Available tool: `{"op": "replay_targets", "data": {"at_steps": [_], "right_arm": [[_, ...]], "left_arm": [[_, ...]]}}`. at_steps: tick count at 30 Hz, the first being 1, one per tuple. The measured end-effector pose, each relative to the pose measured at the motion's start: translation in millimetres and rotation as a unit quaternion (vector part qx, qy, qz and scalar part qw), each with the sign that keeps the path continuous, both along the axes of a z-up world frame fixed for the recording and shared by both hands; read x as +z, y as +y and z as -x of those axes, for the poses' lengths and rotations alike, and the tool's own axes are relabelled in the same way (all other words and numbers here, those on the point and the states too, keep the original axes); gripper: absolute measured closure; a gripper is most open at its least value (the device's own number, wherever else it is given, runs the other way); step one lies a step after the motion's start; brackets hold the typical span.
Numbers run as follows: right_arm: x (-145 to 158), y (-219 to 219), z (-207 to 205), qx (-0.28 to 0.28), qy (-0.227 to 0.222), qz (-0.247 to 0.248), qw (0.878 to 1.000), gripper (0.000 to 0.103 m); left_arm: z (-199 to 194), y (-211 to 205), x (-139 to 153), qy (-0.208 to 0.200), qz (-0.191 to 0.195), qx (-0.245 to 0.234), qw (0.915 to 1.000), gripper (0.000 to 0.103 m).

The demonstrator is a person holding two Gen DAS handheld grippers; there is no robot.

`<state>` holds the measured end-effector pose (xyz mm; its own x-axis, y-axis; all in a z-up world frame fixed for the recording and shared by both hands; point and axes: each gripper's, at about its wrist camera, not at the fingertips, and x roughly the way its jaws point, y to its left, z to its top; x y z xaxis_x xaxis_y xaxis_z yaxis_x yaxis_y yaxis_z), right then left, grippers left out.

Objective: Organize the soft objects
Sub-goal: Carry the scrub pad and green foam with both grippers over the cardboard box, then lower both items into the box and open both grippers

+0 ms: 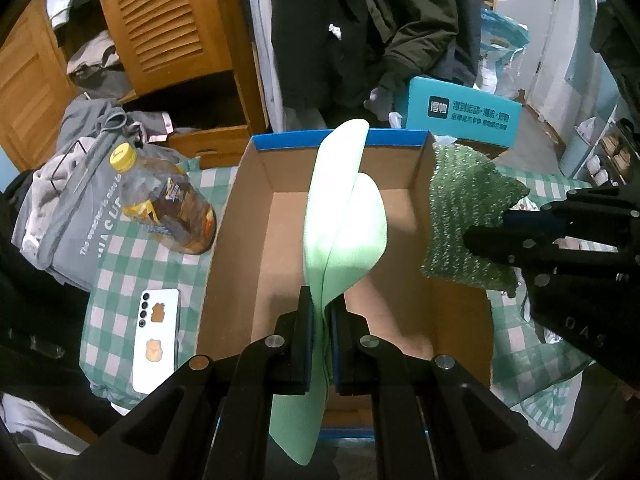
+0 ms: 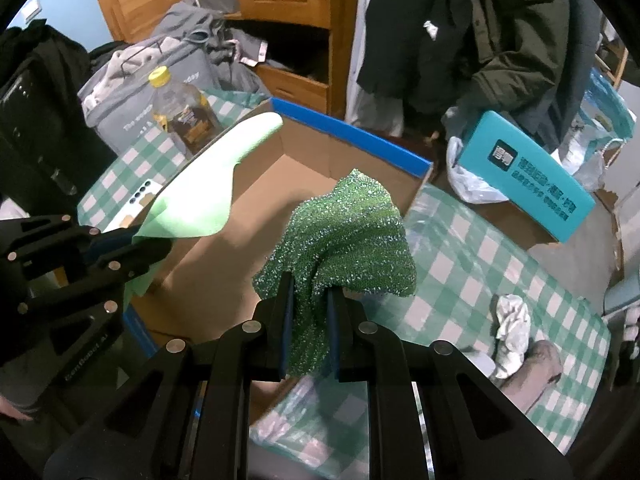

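Note:
My left gripper [image 1: 322,300] is shut on a pale green soft cloth [image 1: 344,216] and holds it above the open cardboard box [image 1: 248,184] with a blue rim. My right gripper [image 2: 310,292] is shut on a sparkly green scouring cloth [image 2: 348,236], held over the box's right edge [image 2: 416,168]. In the left wrist view the right gripper [image 1: 492,236] and its scouring cloth [image 1: 464,208] are to the right of the box. In the right wrist view the left gripper [image 2: 148,248] and its pale cloth [image 2: 208,184] are at the left.
The box sits on a green checked cloth [image 2: 480,264]. A yellow-capped bottle [image 1: 168,200], a white phone [image 1: 156,332] and a grey bag [image 1: 80,208] lie to its left. A teal box [image 1: 460,116] stands behind. A crumpled white cloth [image 2: 512,328] lies at the right.

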<state>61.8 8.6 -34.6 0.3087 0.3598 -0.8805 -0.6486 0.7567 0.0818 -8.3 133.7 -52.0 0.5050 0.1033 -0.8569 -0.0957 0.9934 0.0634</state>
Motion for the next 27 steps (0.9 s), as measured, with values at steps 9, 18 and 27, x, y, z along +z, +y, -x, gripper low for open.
{"op": "replay_targets", "data": {"at_steps": [9,18,27], "right_arm": [[-9.9,16.7,1.6,0.015,0.018,0.003,1.0,0.09],[-12.9,12.1,-2.1,0.0,0.02,0.008,1.0,0.067],[-5.3,-3.8,-7.7,-0.03,0.015,0.0,0.999,0.042]], "left_arm": [[0.2,5.1,-3.7,0.008,-0.001,0.01,0.9999,0.095],[-0.2,10.3,-7.3,0.017,-0.013,0.025,0.9995,0.058],[-0.8,7.8,-4.9,0.013,-0.02,0.025,0.9994,0.041]]}}
